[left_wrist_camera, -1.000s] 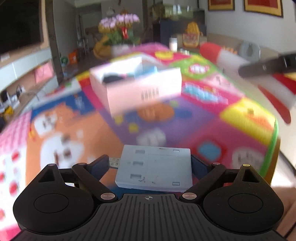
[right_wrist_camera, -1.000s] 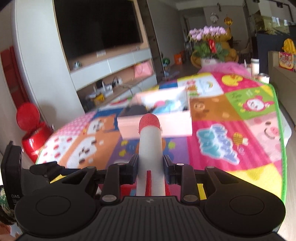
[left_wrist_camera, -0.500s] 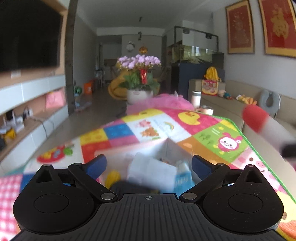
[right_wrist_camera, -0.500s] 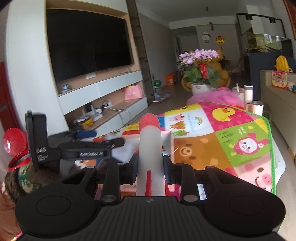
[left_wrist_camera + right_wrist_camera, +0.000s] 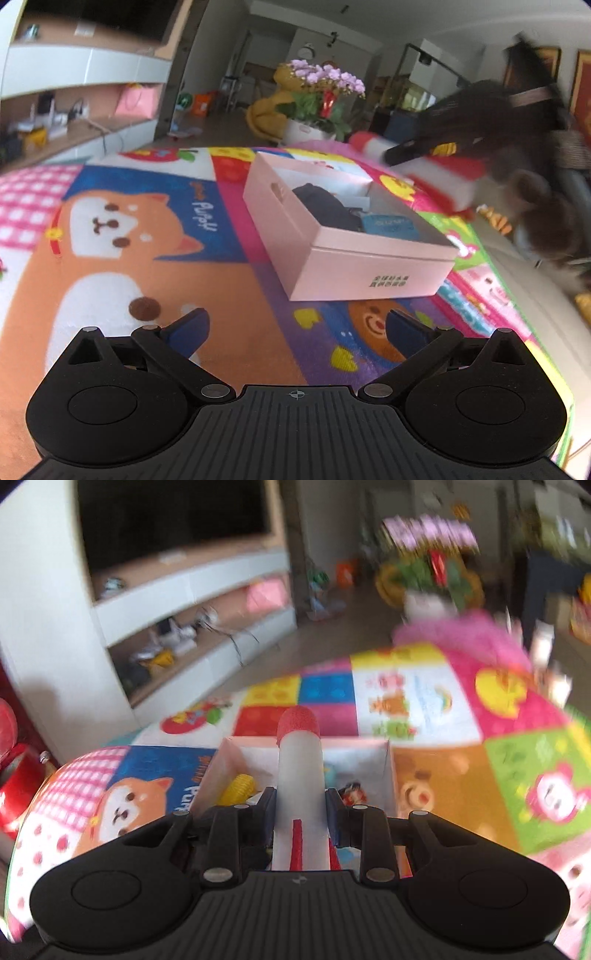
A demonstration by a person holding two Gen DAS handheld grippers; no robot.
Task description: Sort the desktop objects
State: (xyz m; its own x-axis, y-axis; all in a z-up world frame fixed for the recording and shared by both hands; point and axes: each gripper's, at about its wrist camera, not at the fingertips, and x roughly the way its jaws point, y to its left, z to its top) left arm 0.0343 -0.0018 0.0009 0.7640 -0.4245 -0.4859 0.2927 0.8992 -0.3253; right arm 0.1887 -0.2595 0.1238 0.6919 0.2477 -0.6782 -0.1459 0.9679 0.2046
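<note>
**Foam rocket held over the pink box**

The white foam rocket (image 5: 300, 775) with its red tip stands in the middle of the right wrist view, gripped on both sides by the right claw (image 5: 300, 812), which is clenched on its body. The red tip points toward the upper centre of the frame, above the far wall of the pink box (image 5: 389, 771). Inside the box, left of the rocket, lies a yellow ribbed item (image 5: 238, 788); a small red and dark item shows to the right, too blurred to name.

In the left wrist view the pink box (image 5: 347, 273) sits in the centre right of the frame, on the cartoon-patterned mat (image 5: 166, 258) that covers the counter. It holds a dark object (image 5: 325, 205) and a blue item (image 5: 391, 227) beside it. The rocket (image 5: 439, 175) appears blurred at the upper right, above the box's far right corner, with the right claw (image 5: 417, 153) around it.

The left claw (image 5: 295, 328) is at the bottom of its frame, released, its blue pads (image 5: 188, 330) spread wide with nothing between them, near the box's front wall but apart from it.

A pot of purple flowers (image 5: 321, 96) stands beyond the counter at the upper centre.
</note>
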